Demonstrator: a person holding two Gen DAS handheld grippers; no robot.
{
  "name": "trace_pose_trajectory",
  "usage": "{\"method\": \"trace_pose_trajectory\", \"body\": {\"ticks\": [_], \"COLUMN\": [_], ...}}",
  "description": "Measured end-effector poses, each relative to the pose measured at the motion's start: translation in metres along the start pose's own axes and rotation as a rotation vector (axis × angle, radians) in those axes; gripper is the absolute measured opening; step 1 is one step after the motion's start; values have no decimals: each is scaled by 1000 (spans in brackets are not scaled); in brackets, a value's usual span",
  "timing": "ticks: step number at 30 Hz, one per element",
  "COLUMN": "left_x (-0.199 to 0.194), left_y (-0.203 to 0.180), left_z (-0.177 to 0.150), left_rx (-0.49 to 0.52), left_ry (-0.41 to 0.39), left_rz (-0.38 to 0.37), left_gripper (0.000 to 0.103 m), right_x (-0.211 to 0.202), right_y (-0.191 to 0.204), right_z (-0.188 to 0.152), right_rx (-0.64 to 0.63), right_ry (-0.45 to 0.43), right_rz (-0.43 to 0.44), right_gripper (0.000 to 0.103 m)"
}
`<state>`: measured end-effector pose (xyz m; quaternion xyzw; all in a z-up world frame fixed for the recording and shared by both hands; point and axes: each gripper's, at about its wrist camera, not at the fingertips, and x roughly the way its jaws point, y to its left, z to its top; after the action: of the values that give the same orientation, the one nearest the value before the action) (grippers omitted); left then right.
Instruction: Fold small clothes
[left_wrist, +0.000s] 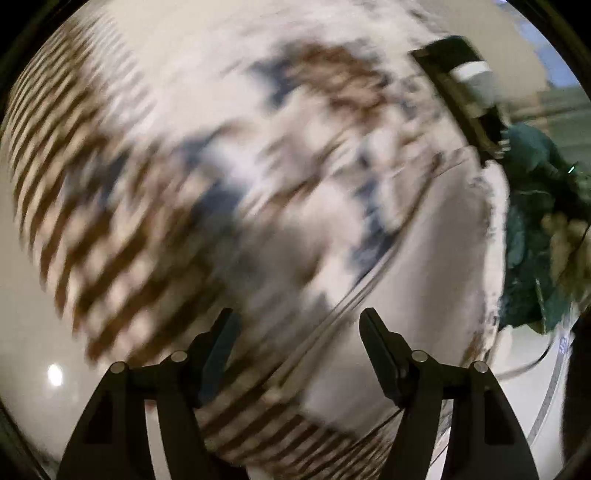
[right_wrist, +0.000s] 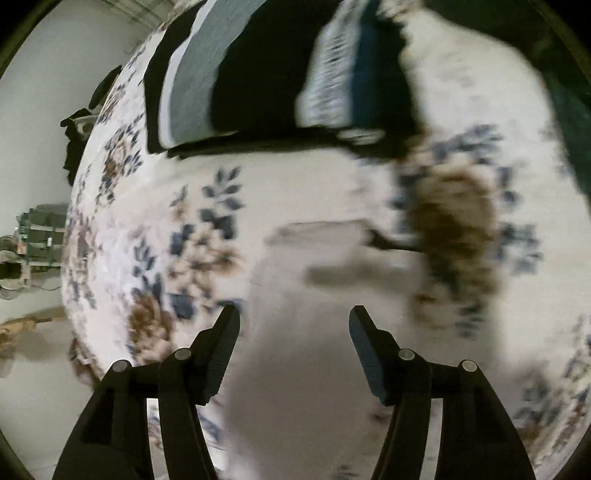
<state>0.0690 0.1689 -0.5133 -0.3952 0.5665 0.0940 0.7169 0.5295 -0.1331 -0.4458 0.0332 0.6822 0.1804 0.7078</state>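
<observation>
Both views are motion-blurred. In the left wrist view my left gripper (left_wrist: 297, 325) is open and empty above a white cloth with blue and brown flowers (left_wrist: 258, 177); a pale plain piece (left_wrist: 417, 266) lies just ahead to the right. In the right wrist view my right gripper (right_wrist: 293, 321) is open and empty over a pale grey garment (right_wrist: 325, 295) lying flat on the floral cloth (right_wrist: 192, 236). A stack of dark folded clothes with grey and white stripes (right_wrist: 229, 81) lies at the far side.
A brown striped border (left_wrist: 74, 206) runs along the cloth's left edge. A dark green garment (left_wrist: 535, 229) and a black device with a white part (left_wrist: 469, 88) are at the right. A pale floor (right_wrist: 37, 74) and a rack (right_wrist: 40, 232) lie left of the cloth.
</observation>
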Motion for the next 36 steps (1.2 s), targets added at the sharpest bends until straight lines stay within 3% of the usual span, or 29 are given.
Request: {"method": "trace_pose_trajectory", "body": {"ticks": [5, 8, 10, 12, 13, 15, 18, 19, 23, 28, 32, 36], "left_x": [40, 78, 100, 133, 143, 174, 207, 210, 181, 116, 82, 62], "left_y": [-93, -156, -189, -227, -238, -263, -270, -268, -258, -216, -157, -96], "left_z": [93, 148, 172, 197, 203, 213, 220, 222, 214, 170, 115, 51], "left_rx": [172, 264, 311, 371, 403, 504, 572, 569, 572, 547, 496, 436], "left_ry": [-19, -18, 2, 50, 67, 92, 125, 132, 121, 168, 273, 392], "left_rz": [-77, -102, -121, -156, -148, -21, 106, 104, 53, -76, -72, -15], "left_gripper": [66, 66, 66, 66, 66, 66, 66, 66, 66, 66, 66, 66], "right_x": [-2, 10, 16, 27, 32, 46, 70, 76, 81, 51, 20, 8], "right_y": [-58, -92, -105, -108, -108, -108, -114, -117, -130, -127, -106, -79], "right_z": [-24, -30, -31, -29, -28, -24, -19, -18, -27, -76, -150, -241], "right_rx": [100, 239, 301, 318, 319, 328, 350, 367, 433, 424, 406, 410], "right_ry": [4, -28, -71, -81, -82, -76, -48, -48, -53, -7, 59, 147], "right_rz": [-25, 42, 94, 144, 162, 179, 179, 164, 183, 266, 314, 322], "right_gripper": [64, 63, 53, 51, 51, 51, 51, 51, 51, 53, 56, 56]}}
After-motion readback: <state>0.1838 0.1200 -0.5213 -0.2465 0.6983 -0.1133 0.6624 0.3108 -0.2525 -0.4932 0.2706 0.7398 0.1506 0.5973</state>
